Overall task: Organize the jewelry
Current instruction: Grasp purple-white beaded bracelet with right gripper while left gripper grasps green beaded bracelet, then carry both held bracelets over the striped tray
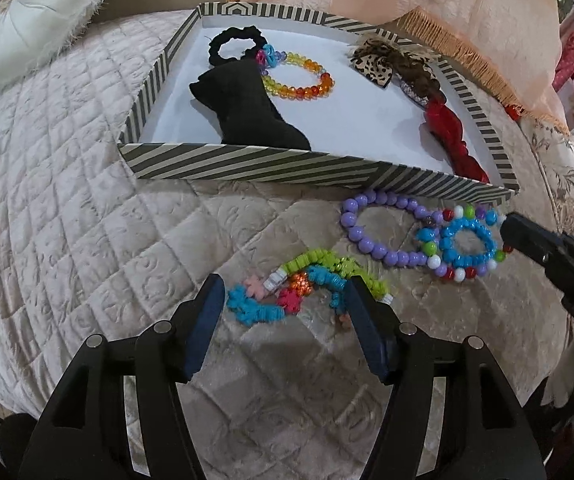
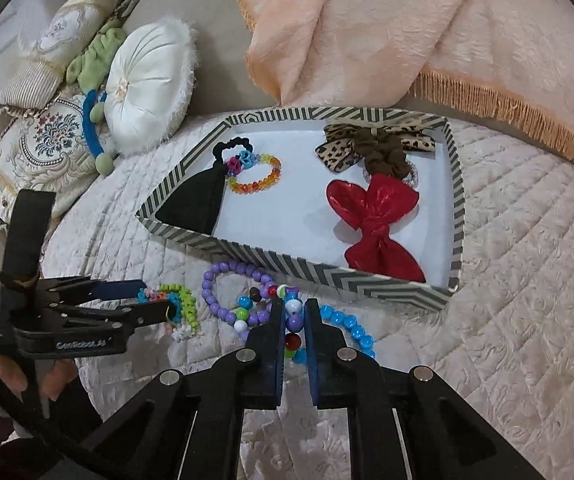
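A striped box (image 1: pixel 247 164) (image 2: pixel 319 274) lies on the quilted bed. It holds a black scrunchie (image 1: pixel 233 42), a rainbow bead bracelet (image 1: pixel 299 76) (image 2: pixel 257 174), a black pouch (image 1: pixel 247 104) (image 2: pixel 195 200), a leopard bow (image 1: pixel 379 62) (image 2: pixel 339 150) and a red bow (image 2: pixel 379 220). My left gripper (image 1: pixel 285 292) is open around a green-and-blue chunky bracelet (image 1: pixel 315 276) (image 2: pixel 181 308). My right gripper (image 2: pixel 295 310) is shut on a multicoloured bead bracelet (image 2: pixel 293 308) (image 1: pixel 461 272). A purple bead bracelet (image 1: pixel 371 236) (image 2: pixel 223 296) and a blue bracelet (image 1: pixel 467 240) (image 2: pixel 351 328) lie beside it.
A peach fringed blanket (image 2: pixel 387 32) is heaped behind the box. A round white cushion (image 2: pixel 149 80), embroidered pillows (image 2: pixel 43 140) and a green and blue toy (image 2: pixel 95 120) lie to the left. The quilted bedspread (image 1: pixel 67 200) slopes down around the box.
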